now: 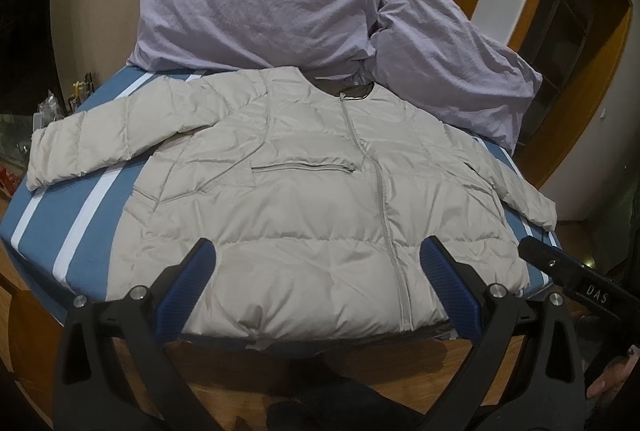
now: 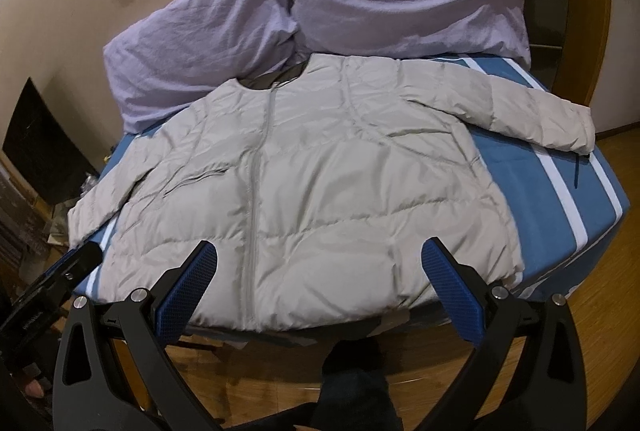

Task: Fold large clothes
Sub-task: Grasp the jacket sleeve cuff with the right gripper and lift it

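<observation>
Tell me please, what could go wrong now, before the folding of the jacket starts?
1. The jacket hem hangs over the bed edge; a pull toward the person could slide the slippery fabric onto the floor.
2. Its collar lies against the purple pillows; folding upward may catch or drag them.
3. The puffy filling may spring back, so a sleeve fold may not stay. The left tool and right tool are open, holding nothing.

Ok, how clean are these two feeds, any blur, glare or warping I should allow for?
Left wrist view: jacket sharp, evenly lit, no glare; fisheye bends the bed edges, dark vignette in the corners. Right wrist view: same warping, jacket crisp, wooden floor slightly smeared below the open fingers.
</observation>
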The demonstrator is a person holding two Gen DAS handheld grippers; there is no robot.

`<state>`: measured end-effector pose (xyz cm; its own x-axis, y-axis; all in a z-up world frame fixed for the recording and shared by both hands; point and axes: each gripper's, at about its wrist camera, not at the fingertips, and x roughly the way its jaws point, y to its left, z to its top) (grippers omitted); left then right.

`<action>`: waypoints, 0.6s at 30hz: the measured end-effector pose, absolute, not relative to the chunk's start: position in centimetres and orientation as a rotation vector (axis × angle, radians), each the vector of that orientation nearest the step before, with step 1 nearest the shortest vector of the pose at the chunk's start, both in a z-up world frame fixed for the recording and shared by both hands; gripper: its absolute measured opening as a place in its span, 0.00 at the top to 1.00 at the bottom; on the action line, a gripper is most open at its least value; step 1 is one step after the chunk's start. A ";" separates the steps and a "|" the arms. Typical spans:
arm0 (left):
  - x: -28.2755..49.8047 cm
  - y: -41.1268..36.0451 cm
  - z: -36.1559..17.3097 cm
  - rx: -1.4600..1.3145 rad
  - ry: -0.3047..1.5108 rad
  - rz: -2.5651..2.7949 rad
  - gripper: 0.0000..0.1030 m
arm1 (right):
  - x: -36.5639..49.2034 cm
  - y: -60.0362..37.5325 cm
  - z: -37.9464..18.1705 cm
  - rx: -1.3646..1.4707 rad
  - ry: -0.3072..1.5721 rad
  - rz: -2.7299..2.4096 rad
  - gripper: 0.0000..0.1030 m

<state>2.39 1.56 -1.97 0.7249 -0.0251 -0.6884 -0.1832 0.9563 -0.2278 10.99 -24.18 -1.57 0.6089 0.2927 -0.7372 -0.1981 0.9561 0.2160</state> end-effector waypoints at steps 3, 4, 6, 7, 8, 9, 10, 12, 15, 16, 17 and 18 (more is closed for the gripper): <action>3.6 1.9 -2.4 -0.285 0.774 0.101 0.02 | 13.5 -25.5 -2.2 0.141 0.903 0.254 0.01; 4.1 2.1 -2.5 -0.280 0.780 0.104 0.02 | 14.0 -26.0 -2.3 0.148 0.907 0.246 0.01; 5.1 2.3 -2.8 -0.268 0.788 0.110 0.02 | 15.5 -27.0 -2.6 0.172 0.923 0.220 0.01; 5.6 2.5 -2.9 -0.260 0.792 0.113 0.02 | 16.3 -27.6 -2.8 0.185 0.930 0.208 0.01; 6.3 2.6 -3.0 -0.254 0.795 0.115 0.02 | 17.1 -28.2 -2.9 0.197 0.937 0.197 0.01; 7.1 2.8 -3.1 -0.249 0.800 0.118 0.02 | 18.1 -29.0 -3.2 0.213 0.949 0.181 0.01; 7.8 3.0 -3.3 -0.243 0.804 0.120 0.02 | 19.0 -29.8 -3.4 0.229 0.958 0.167 0.01; 9.4 3.3 -3.6 -0.234 0.812 0.127 0.02 | 21.0 -31.9 -4.0 0.258 0.968 0.101 0.01; 11.5 3.7 -4.1 -0.226 0.823 0.132 0.02 | 23.7 -35.1 -4.8 0.296 0.975 0.011 0.01; 12.3 3.8 -4.3 -0.222 0.827 0.136 0.02 | 24.6 -36.4 -5.1 0.312 0.979 -0.025 0.01; 13.0 3.9 -4.6 -0.220 0.832 0.139 0.02 | 25.3 -37.5 -5.4 0.327 0.981 -0.057 0.01; 13.7 4.0 -4.9 -0.219 0.837 0.140 0.02 | 26.4 -39.3 -5.7 0.354 0.980 -0.101 0.01</action>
